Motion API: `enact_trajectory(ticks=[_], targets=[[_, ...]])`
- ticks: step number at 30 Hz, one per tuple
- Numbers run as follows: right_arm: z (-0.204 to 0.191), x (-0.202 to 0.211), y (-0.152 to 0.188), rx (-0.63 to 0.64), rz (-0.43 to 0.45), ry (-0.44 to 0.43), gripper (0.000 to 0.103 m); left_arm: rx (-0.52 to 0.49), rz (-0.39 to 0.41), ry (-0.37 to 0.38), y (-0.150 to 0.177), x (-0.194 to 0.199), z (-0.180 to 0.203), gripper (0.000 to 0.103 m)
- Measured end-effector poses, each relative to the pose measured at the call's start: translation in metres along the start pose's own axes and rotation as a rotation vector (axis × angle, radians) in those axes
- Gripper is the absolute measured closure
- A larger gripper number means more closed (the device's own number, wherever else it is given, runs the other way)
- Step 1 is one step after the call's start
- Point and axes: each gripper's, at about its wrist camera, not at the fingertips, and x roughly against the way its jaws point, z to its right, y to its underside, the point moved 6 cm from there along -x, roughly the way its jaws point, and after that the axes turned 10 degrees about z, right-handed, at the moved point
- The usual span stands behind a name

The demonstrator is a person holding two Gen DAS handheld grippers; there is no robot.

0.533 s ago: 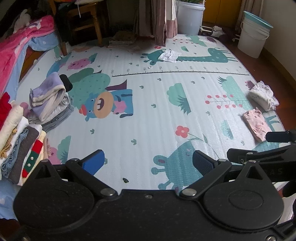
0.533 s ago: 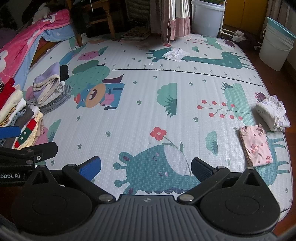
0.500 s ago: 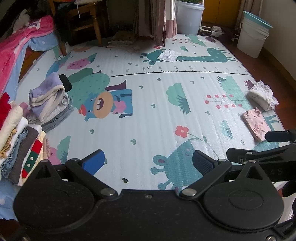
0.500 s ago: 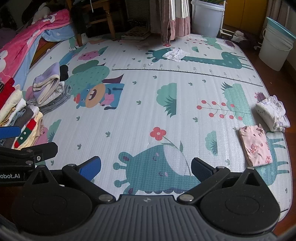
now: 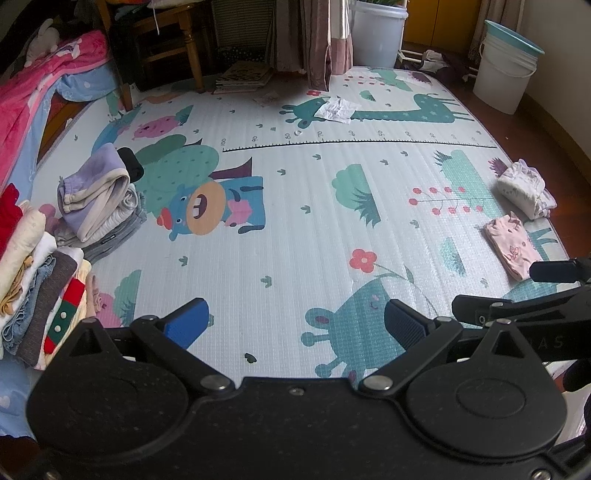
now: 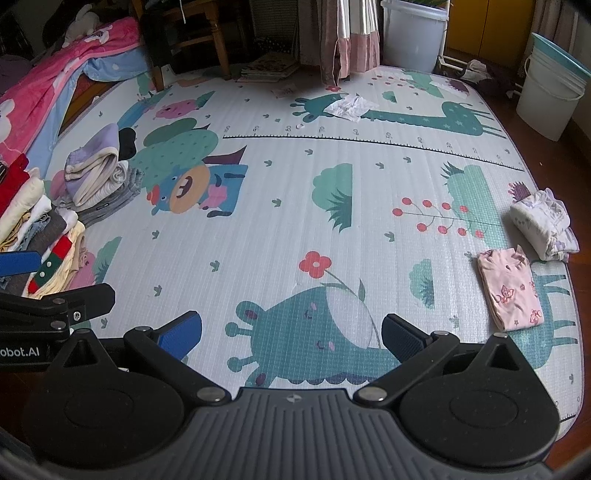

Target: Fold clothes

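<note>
My left gripper [image 5: 295, 325] is open and empty, held low over the near edge of the cartoon play mat [image 5: 314, 229]. My right gripper [image 6: 291, 334] is also open and empty beside it. A folded pink garment [image 6: 511, 288] lies at the mat's right edge, also in the left wrist view [image 5: 511, 247]. A folded white floral garment [image 6: 543, 223] lies just behind it. A stack of folded clothes [image 5: 33, 273] sits at the left edge. A purple and cream folded pile [image 5: 98, 195] lies behind that stack.
A crumpled white paper [image 5: 338, 109] lies far back on the mat. Two white buckets [image 5: 504, 70] [image 5: 376, 35] stand at the back right. A wooden chair [image 5: 173, 48] and curtain [image 5: 321, 37] are at the back. A pink blanket [image 5: 33, 92] drapes at far left.
</note>
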Motion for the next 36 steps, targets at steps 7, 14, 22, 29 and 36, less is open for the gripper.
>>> enact_trajectory(ticks=[7, 14, 22, 29, 36], targets=[[0.003, -0.002, -0.001, -0.002, -0.006, -0.001, 0.0, 0.002, -0.006, 0.004, 0.003, 0.005, 0.001, 0.001], [0.002, -0.002, 0.002, -0.002, -0.007, 0.001, 0.0, 0.005, -0.019, 0.008, -0.003, 0.0, -0.003, 0.001], [0.004, -0.002, 0.001, -0.003, -0.012, 0.0, 0.0, 0.006, -0.025, 0.008, -0.006, -0.002, -0.003, 0.001], [0.0, -0.002, 0.003, -0.003, -0.01, 0.005, 0.0, 0.007, -0.025, 0.01, -0.007, -0.002, -0.003, 0.001], [0.001, -0.002, 0.005, -0.003, -0.011, 0.004, 0.0, 0.006, -0.026, 0.013, -0.007, -0.003, -0.004, 0.001]])
